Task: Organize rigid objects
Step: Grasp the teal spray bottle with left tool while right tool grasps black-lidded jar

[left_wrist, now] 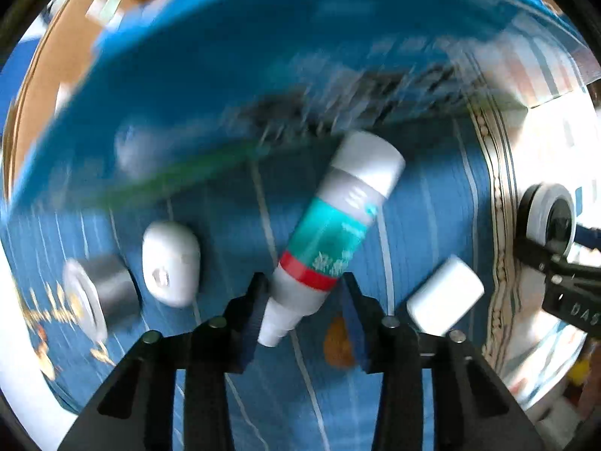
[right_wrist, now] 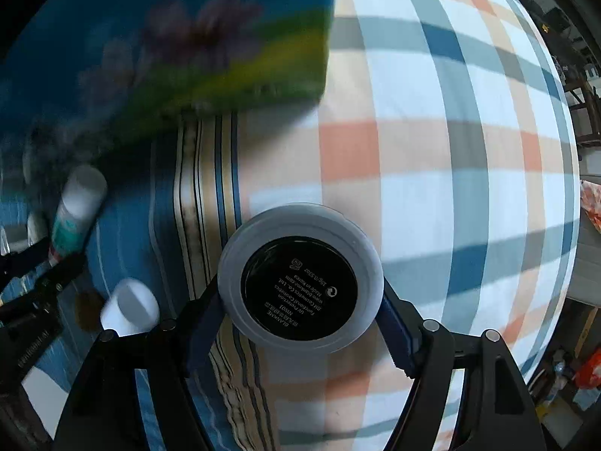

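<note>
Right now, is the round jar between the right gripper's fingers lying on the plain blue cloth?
No. The round jar sits on the checked orange-and-blue cloth.

A blue striped cloth [left_wrist: 432, 218] is spread underneath, edged by a patterned beige border [right_wrist: 203, 173]. Beside it a checked cloth [right_wrist: 450, 150] in white, orange and blue is seen, brightly lit. At the far right edge, dark furniture [right_wrist: 586, 112] and floor clutter [right_wrist: 578, 376] are glimpsed, too small to be identified.
</note>
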